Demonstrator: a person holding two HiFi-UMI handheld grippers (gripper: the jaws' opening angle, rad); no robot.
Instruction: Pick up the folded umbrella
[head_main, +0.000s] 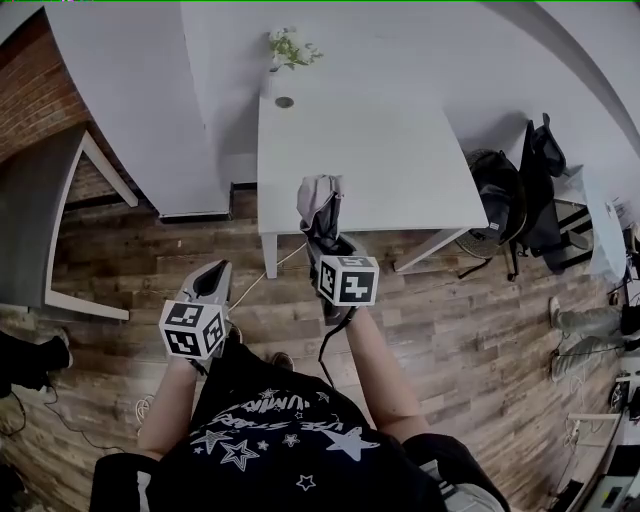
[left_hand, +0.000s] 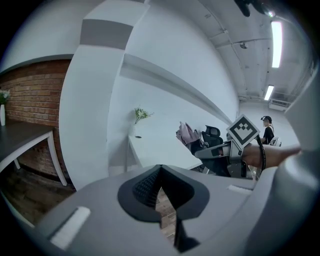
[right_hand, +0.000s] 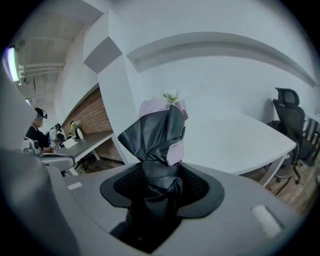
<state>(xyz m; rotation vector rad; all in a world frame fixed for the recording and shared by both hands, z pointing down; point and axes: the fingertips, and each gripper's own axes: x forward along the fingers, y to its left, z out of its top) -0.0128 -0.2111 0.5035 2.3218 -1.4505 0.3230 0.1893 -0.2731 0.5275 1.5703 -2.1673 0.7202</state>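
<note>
- The folded umbrella (head_main: 320, 203) is clamped between the jaws of the right gripper (head_main: 328, 238), by the 6 o'clock edge of the white table (head_main: 400, 150).
- The left gripper (head_main: 212, 280) is seen closed and empty, at the umbrella's 8 o'clock.

My head view looks steeply down while both gripper views look along my jaws, all sharing the white table (head_main: 370, 150), upper centre.

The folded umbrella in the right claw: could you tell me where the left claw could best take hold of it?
Likely the free fabric end of the folded umbrella, above the right claw, which pinches the narrow dark part. The left claw, now shut, would come from the left side.
</note>
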